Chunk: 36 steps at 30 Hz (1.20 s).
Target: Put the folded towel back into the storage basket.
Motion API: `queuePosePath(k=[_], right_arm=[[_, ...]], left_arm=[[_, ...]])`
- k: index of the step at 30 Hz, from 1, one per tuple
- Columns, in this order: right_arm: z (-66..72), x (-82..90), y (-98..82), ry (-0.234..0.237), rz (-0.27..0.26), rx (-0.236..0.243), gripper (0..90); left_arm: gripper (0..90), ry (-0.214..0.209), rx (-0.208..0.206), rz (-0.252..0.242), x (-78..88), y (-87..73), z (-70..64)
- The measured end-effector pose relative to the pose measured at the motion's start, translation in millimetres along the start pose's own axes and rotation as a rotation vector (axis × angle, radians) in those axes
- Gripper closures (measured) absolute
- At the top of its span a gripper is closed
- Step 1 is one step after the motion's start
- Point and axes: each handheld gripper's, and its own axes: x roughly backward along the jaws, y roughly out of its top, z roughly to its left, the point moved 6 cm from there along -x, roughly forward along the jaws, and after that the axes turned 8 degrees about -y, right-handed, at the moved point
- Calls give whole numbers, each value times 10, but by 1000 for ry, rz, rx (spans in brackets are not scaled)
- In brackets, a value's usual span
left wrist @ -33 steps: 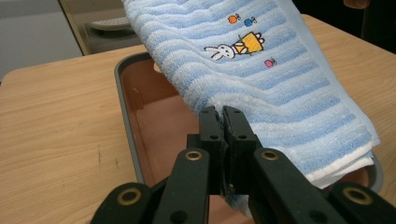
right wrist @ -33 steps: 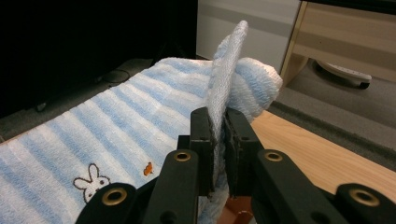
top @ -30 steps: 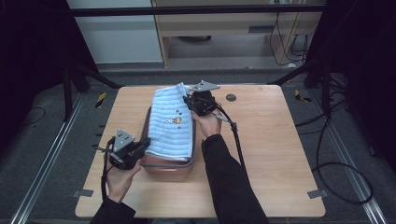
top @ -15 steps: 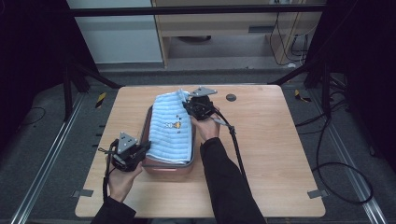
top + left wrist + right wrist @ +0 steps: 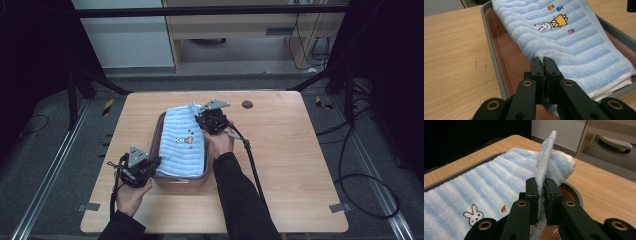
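A light-blue striped towel with a stitched rabbit lies folded in a grey tray with a reddish-brown inside, at the table's middle. My left gripper is shut on the towel's near left corner; its jaws pinch the cloth over the tray. My right gripper is shut on the towel's far right corner. In the right gripper view a flap of towel stands up between the closed jaws, with the tray's rim just beyond.
The wooden table has bare room on both sides of the tray. A small dark round disc sits near the table's far edge. A black cable trails from the right gripper. Cupboards and floor cables lie beyond the table.
The right gripper has moved a little toward the person and left with the towel's far corner. The left gripper has stayed clamped at the near corner.
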Motion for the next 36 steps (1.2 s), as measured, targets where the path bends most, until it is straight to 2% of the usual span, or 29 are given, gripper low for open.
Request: queuePosePath(k=[10, 14, 16, 19, 22, 27, 32, 33, 34, 36], right_arm=[[-14, -64, -159, 0, 49, 8, 817], [-2, -78, -188, -2, 61, 4, 783], [6, -96, -228, -5, 88, 21, 727], [0, -77, -228, -14, 81, 24, 693], [-33, 9, -180, -25, 51, 21, 680], [-69, 129, -124, -29, 21, 17, 670], [-135, 393, -46, -35, -44, 6, 564], [-135, 393, -46, -35, -44, 6, 564], [-176, 497, -35, -43, -61, 0, 518], [-205, 547, -33, -52, -71, -1, 483]], left_arm=[[865, 4, 1, 39, -46, -76, 16], [851, 8, 15, 47, -55, -84, 37], [825, 8, 27, 41, -45, -77, 52], [822, 17, 31, 27, -11, -52, 72], [739, 21, 40, 17, 1, -38, 91], [700, 15, 38, -1, 5, -20, 86], [625, -21, 39, -71, 87, 71, 57], [624, -21, 39, -71, 87, 71, 57], [617, -34, 33, -89, 119, 104, 40], [608, -37, 27, -98, 137, 119, 36]])
